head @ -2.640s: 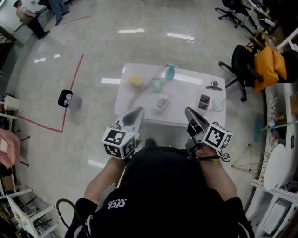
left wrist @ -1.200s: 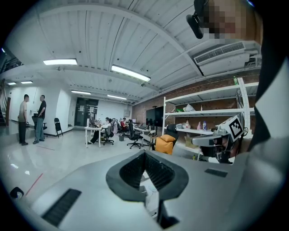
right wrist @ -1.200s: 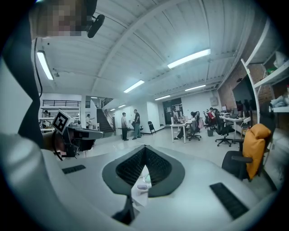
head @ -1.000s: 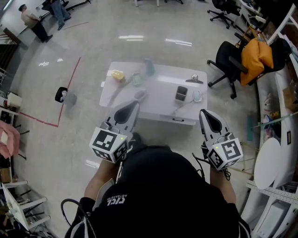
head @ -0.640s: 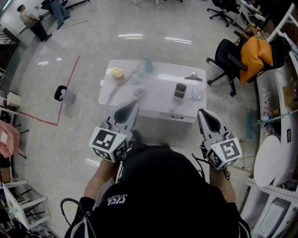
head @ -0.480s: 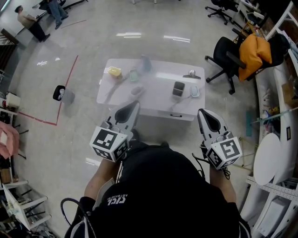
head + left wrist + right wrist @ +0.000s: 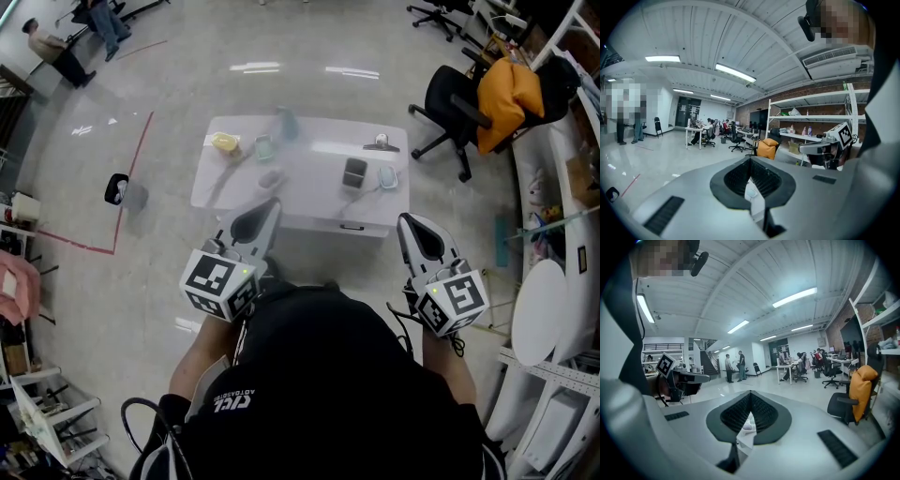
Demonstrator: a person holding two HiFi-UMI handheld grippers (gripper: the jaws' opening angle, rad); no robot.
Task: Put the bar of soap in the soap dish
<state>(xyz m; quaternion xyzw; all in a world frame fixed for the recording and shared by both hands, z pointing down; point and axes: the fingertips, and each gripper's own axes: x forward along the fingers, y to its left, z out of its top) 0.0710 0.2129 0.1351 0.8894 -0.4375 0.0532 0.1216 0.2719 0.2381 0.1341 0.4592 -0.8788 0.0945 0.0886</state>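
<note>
Left gripper (image 7: 274, 204) and right gripper (image 7: 405, 219) are hanging closed and empty at lower centre, well apart from the table (image 7: 319, 180) at upper centre, where soap and dish are showing too small to distinguish, making a nearer look advisable.

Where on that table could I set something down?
The table is bare in the middle, between the pale dish and the dark box, and along its near edge. Crowded: far left, round the yellow thing and bottle.
</note>
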